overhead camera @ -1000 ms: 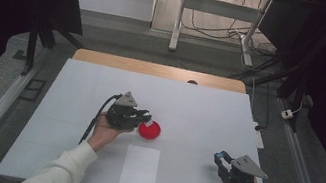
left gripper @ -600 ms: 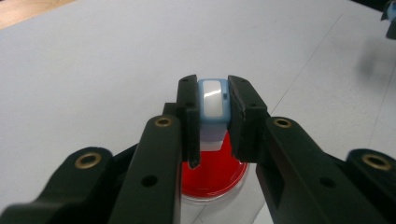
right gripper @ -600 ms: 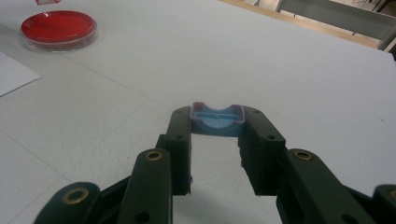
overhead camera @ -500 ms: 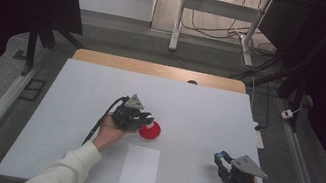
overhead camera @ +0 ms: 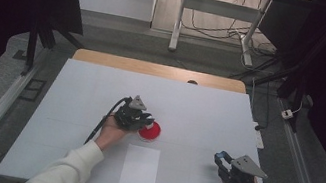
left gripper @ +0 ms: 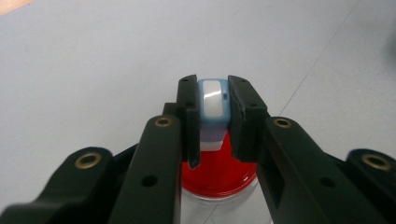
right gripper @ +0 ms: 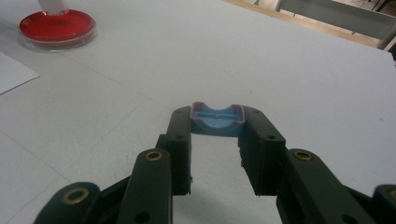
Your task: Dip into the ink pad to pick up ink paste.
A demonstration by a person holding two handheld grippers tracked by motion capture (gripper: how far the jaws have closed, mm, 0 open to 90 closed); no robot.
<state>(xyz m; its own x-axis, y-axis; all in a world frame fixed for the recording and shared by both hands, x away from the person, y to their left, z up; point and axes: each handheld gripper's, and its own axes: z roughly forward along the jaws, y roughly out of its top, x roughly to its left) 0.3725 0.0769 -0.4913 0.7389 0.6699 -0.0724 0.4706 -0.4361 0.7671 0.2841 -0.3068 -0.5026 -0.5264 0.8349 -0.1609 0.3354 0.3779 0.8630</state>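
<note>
Since the earlier frame the left gripper (overhead camera: 145, 119) has edged closer over the red dish (overhead camera: 150, 131), its jaws clamped on a small blue-and-white piece (left gripper: 213, 100) (held above the dish). Well right of the dish, the right gripper (overhead camera: 223, 161) grips a blue cap (right gripper: 217, 120).

- Dish (overhead camera: 150, 131): red, clear rim.
- Stamp (left gripper: 213, 100) in black left gripper (left gripper: 213, 122): light blue, white face.
- Cap (right gripper: 217, 120) in black right gripper (right gripper: 217, 140): blue.
- Table (overhead camera: 198, 108): white.
- Paper sheet (overhead camera: 139, 170): white.
</note>
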